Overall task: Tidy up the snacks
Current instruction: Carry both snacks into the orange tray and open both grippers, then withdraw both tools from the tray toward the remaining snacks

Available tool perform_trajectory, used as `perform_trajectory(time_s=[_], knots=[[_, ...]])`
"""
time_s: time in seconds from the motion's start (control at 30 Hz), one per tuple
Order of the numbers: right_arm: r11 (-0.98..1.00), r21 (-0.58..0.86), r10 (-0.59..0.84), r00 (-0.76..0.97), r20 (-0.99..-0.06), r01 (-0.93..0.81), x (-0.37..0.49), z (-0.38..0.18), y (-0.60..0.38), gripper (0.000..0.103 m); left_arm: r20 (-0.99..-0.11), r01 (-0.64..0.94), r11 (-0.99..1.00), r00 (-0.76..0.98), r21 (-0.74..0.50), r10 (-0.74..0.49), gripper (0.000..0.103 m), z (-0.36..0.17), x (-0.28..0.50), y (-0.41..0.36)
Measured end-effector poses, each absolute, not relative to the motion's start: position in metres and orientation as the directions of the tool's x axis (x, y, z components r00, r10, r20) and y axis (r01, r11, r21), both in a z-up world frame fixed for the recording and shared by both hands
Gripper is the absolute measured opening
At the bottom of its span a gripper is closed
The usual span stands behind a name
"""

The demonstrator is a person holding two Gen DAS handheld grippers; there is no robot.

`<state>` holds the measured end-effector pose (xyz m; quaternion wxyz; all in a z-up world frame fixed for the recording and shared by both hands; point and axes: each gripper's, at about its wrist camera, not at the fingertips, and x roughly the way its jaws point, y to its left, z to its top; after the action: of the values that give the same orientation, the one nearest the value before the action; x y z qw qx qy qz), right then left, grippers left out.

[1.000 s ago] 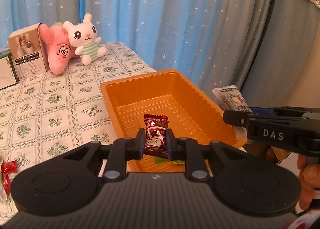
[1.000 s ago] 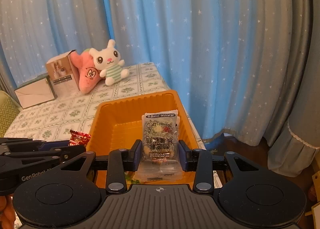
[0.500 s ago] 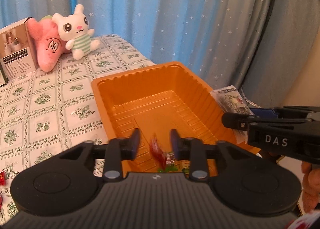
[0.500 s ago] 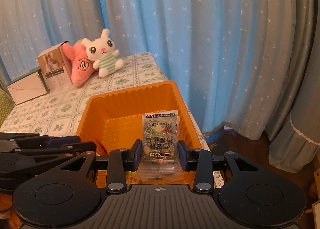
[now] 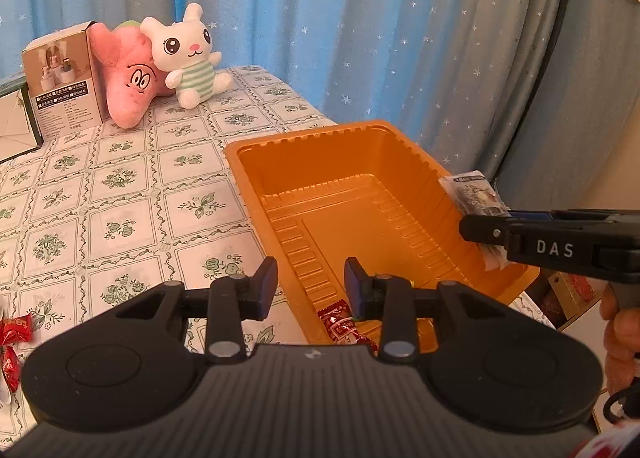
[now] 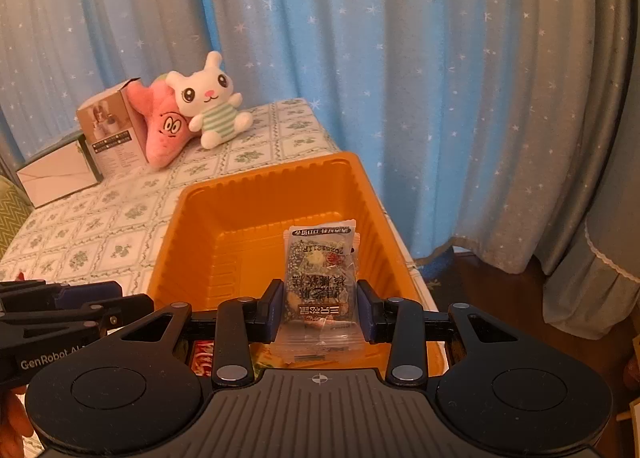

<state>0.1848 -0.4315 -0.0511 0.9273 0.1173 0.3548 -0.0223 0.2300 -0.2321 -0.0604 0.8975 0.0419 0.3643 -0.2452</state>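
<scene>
L gripper [image 5: 311, 282]: let go, nothing in it
Candy [image 5: 340, 322]: in tray [image 5: 256, 178], under L gripper
R gripper [image 6: 319, 308]: squeezing pack [image 6: 320, 278] over tray

At your ten o'clock, a white bunny plush [image 5: 188, 58] is leaning on a pink plush [image 5: 130, 78] beside a cardboard box [image 5: 64, 78], star-dotted curtains [image 5: 360, 26] hanging behind.

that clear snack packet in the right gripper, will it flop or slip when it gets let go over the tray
Probably floppy: the packet is thin clear film, crinkled where the right gripper pinches it. Likely light, since it stands up from that one pinch. Glossy film may slide a little on the smooth orange tray.
</scene>
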Motion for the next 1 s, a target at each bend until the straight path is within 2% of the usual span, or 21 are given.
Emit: perform_trajectory(time_s=[0.27,0.77,1.0], knots=[[0.945,0.304,0.1,0.778,-0.62,0.12,0.191,-0.049,-0.433,0.039,-0.678,0.456,0.884,0.617,-0.107,-0.4,0.032,-0.061,0.228,-0.226],[0.947,0.272,0.053,0.755,-0.653,0.169,0.152,-0.032,-0.432,0.04,-0.665,0.416,0.902,0.643,-0.112,-0.38,0.032,-0.041,0.197,-0.202],[0.95,0.27,0.049,0.779,-0.625,0.157,0.12,-0.002,-0.415,0.04,-0.657,0.392,0.915,0.665,-0.098,-0.355,0.032,-0.02,0.166,-0.179]])
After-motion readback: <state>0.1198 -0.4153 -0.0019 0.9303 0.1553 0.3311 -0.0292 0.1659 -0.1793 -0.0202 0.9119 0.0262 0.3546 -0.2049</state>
